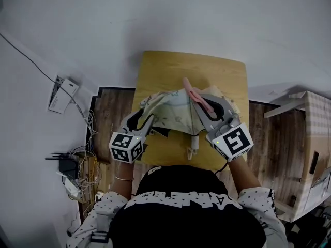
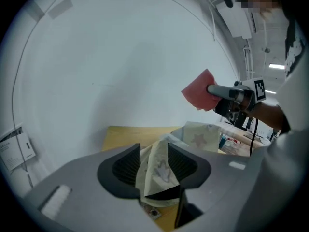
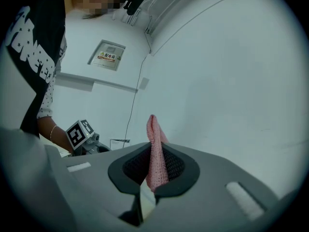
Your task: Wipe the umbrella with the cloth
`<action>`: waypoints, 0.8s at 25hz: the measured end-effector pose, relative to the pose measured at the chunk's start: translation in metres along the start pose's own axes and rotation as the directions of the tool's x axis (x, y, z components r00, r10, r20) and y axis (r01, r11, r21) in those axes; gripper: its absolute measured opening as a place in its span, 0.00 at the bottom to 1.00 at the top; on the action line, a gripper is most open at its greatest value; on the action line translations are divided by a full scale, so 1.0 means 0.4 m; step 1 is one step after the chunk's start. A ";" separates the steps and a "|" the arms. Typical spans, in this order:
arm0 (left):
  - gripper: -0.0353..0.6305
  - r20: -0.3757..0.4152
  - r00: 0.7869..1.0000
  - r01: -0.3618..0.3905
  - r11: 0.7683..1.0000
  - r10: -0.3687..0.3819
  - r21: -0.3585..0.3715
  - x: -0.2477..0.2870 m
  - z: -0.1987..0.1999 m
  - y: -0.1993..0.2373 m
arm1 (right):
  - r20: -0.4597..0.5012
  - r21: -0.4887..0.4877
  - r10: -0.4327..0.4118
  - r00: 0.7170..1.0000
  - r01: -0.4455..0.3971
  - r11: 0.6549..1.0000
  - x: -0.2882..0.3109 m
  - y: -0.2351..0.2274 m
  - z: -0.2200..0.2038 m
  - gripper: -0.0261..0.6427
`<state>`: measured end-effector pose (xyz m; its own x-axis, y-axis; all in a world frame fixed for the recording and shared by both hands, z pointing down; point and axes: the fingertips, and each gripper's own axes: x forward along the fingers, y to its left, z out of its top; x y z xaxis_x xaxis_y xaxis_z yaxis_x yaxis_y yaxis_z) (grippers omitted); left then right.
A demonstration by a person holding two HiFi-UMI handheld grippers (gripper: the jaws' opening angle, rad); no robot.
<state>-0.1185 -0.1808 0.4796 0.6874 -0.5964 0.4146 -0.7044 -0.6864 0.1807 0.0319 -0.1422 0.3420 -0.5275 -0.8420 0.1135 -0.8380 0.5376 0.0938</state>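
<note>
Overhead, a small light-wood surface (image 1: 170, 68) stood pushed against a white wall (image 1: 155, 14). Dark plank floor (image 1: 111, 112) showed on either side of it. To the left a tangle of cables (image 1: 83, 159) lay on the floor, below a white box (image 1: 63, 93) at the foot of the wall. At the right edge stood a cardboard box (image 1: 313, 138).

The umbrella (image 1: 176, 110) lay collapsed on the near half of the surface. It was a loose bundle of pale cream fabric, and the left gripper view showed faint star prints on it. Its left side was raised off the wood.

The person stood at the near edge with both forearms reaching forward and the two tools angled inward toward the bundle. The left hand-held gripper (image 1: 147, 113) was on the umbrella's left side. A standing fold of the cream fabric was pinched between its ribbed pads. The right hand-held gripper (image 1: 202, 101) was held above the umbrella's right side, pointing toward the far wall. It was pressed together on the pink cloth (image 1: 195, 96), which stuck up past its jaw tips as a narrow folded strip. The cloth sat just over the fabric; whether it touched could not be told.
</note>
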 end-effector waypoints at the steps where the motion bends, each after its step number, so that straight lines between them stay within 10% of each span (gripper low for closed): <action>1: 0.30 -0.016 1.000 0.015 1.000 -0.015 0.003 0.007 -0.009 0.001 | -0.008 0.003 -0.002 1.000 0.002 1.000 0.008 0.006 -0.006 0.09; 20: 0.06 -0.046 0.963 0.267 0.964 -0.267 0.007 0.044 -0.030 -0.028 | -0.180 0.055 -0.081 0.980 0.092 0.994 0.131 0.041 -0.185 0.09</action>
<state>-0.1005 -0.1787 0.4956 0.8415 -0.3715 0.3922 -0.4937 -0.8236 0.2791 0.0008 -0.1740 0.4229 -0.4239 -0.8608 0.2815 -0.8895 0.4543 0.0497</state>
